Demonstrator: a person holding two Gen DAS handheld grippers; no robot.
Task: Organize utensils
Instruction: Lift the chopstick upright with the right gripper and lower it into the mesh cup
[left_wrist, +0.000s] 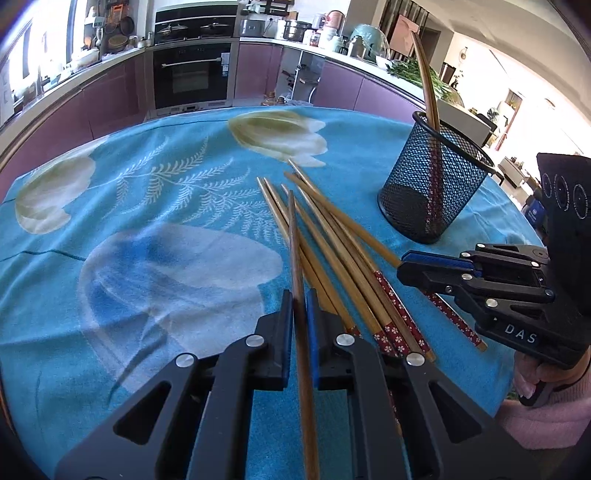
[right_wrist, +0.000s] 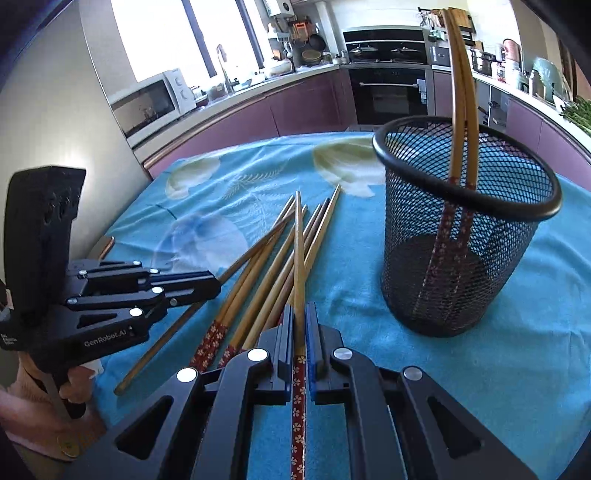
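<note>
Sorting chopsticks into the mesh cup (right_wrist: 461, 236) is barely started, I'd say: two chopsticks (right_wrist: 460, 110) already stand in it, patterned ends down and leaning on the rim at about 12 o'clock, while the loose pile (right_wrist: 273, 266) lies fanned on the blue flowered cloth (right_wrist: 480, 369). I count maybe eight or nine in the pile, hard to be exact where they overlap.

Both hands have one picked. The left gripper (left_wrist: 300, 306) has its jaws clamped on a plain brown chopstick (left_wrist: 295, 236), which runs straight up toward 12 o'clock in the left wrist view. The right gripper (right_wrist: 300, 321) has its jaws squeezed on a chopstick with a red flowered end (right_wrist: 298, 376), gripped just where the pattern meets the bare wood, tip pointing to 12 o'clock. Neither stick looks lifted far off the pile yet, so that's two in the cup, two in hand and the rest to go.

Room-wise it's pretty comfy. From the right wrist view the cup sits at about 1 o'clock, near the pile but not touching it, with bare cloth all around its base. The two leaning sticks take up the far side of the opening, so the near side of the rim looks like the free way in. The left gripper sits just beside the pile at 9 o'clock in that view, so the two tools are near each other and crossing over could get tight. The desk (left_wrist: 44, 122) edge curves round behind the cup, and purple kitchen cabinets (left_wrist: 110, 99) stand well apart beyond it.
</note>
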